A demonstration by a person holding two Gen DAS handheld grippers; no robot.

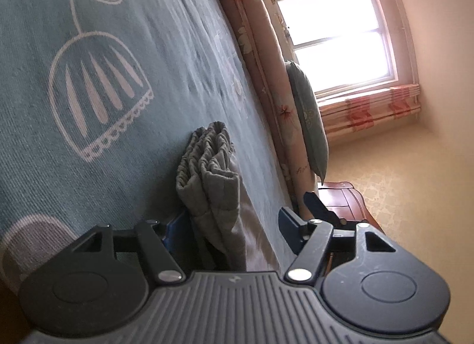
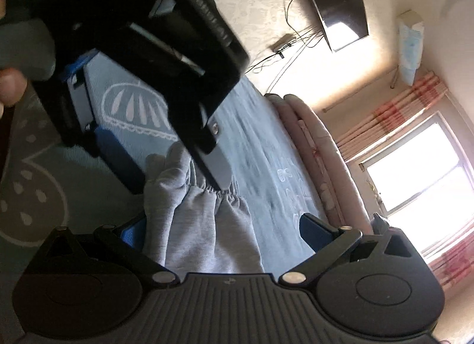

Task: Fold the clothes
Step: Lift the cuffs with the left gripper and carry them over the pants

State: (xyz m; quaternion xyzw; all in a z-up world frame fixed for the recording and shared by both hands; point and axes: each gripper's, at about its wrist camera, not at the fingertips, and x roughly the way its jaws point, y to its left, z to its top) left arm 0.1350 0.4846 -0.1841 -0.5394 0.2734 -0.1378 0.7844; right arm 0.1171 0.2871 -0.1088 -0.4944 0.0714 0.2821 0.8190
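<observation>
A grey pair of sweatpants (image 1: 213, 184) lies bunched on the teal patterned blanket (image 1: 35, 142), its elastic waistband (image 1: 207, 142) pointing away from me. My left gripper (image 1: 231, 216) straddles the cloth with its jaws wide; the fabric rests against the left finger and a gap shows before the right one. In the right wrist view the same sweatpants (image 2: 201, 225) run between the spread fingers of my right gripper (image 2: 217, 222), whose right finger stands apart from the cloth. The left gripper (image 2: 179, 188) looms above there, one fingertip on the waistband (image 2: 228, 193). A hand (image 2: 9, 86) holds it.
A pink padded roll (image 1: 260, 56) and a teal pillow (image 1: 308, 116) border the bed's far side. A wooden nightstand (image 1: 346, 199) stands beyond. A bright window (image 1: 331, 33) with striped curtains and a wall television (image 2: 340, 6) with cables lie further off.
</observation>
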